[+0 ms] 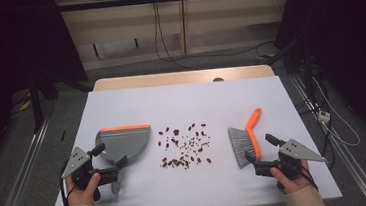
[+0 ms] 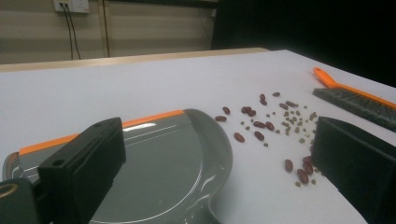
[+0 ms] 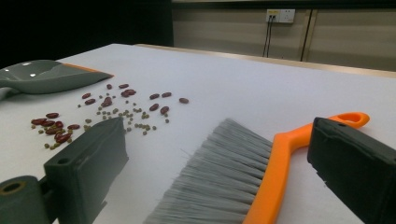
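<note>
Two tools are near their things, so I judge this is the reaching step before sweeping. The left tool (image 1: pixel 118 175) is released, its jaws standing wide over the near edge of the grey dustpan (image 1: pixel 124 142). The right tool (image 1: pixel 251 163) is also released, around the brush (image 1: pixel 246 140) without pressing it. Scattered beans (image 1: pixel 184 145) lie between them on the table (image 1: pixel 181 103). Next, each tool should close on its handle. Both hands rest low at the near edge
</note>
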The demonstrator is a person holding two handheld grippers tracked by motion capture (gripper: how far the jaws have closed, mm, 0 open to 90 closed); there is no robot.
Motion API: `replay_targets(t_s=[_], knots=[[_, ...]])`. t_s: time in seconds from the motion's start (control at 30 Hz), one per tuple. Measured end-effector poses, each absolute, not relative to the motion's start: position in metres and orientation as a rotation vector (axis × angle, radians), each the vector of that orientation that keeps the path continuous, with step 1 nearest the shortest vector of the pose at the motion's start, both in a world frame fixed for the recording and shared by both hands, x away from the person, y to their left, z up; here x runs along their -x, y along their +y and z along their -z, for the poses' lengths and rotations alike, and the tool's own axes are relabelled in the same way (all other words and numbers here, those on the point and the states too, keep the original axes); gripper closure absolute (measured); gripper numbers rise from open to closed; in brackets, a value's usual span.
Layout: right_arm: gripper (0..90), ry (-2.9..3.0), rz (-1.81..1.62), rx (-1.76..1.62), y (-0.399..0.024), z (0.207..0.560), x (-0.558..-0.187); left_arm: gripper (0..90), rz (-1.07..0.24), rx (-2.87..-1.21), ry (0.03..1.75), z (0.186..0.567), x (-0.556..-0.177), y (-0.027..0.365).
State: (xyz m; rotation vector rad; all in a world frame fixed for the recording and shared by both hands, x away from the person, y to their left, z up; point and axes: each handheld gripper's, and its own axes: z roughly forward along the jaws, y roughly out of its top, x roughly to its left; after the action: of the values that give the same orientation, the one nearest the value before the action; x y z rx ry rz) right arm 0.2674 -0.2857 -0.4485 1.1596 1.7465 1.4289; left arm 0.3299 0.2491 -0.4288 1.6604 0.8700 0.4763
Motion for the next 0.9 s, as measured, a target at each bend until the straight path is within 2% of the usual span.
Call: replay_targets(t_s=[0.9], knots=[[3.4, 1.755, -1.281, -1.265, -0.292, 0.440, -0.295, 3.0, -0.480, -1.660, 0.863, 0.427, -0.330, 0.249]])
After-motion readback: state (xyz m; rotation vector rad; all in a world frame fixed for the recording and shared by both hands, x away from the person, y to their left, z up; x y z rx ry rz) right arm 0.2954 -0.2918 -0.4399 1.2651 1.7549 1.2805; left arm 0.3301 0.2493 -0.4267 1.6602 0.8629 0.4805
